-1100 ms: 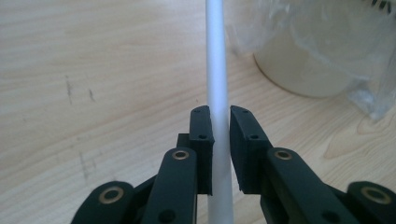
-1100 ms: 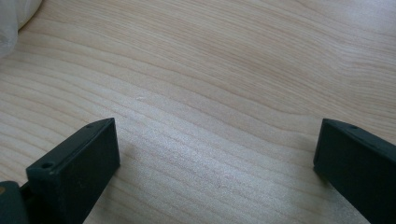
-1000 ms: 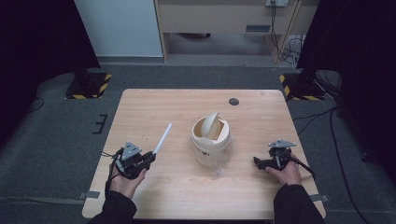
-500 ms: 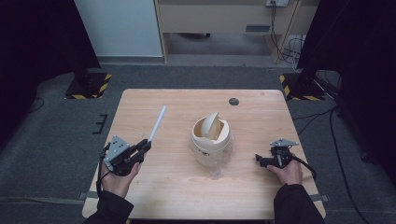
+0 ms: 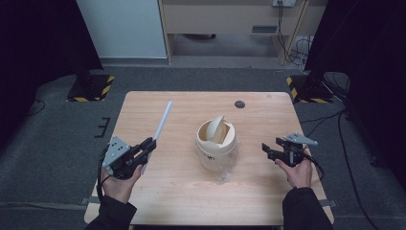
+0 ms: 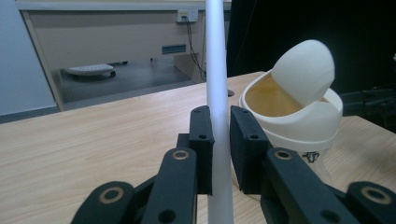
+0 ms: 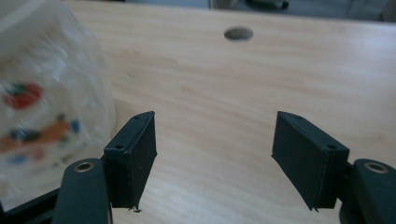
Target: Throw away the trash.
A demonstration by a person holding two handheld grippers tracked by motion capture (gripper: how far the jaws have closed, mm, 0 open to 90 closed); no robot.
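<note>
Above the desk [image 5: 182, 191], left gripper [image 6: 219, 140] jaws pinch the white rod [image 6: 217, 70] low: light, stiff, slick, likely to pivot. Right gripper [image 7: 215, 149] jaws, just narrowing, are spread and empty.

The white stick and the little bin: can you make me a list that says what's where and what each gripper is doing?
white stick: clamped in the left gripper, pointing up and away over the table
little bin: cream, swing lid tipped open, stands mid-table between the grippers
right gripper: jaws have just been closing, nothing between them, apart from the bin
dark round spot: on the table's far side
</note>
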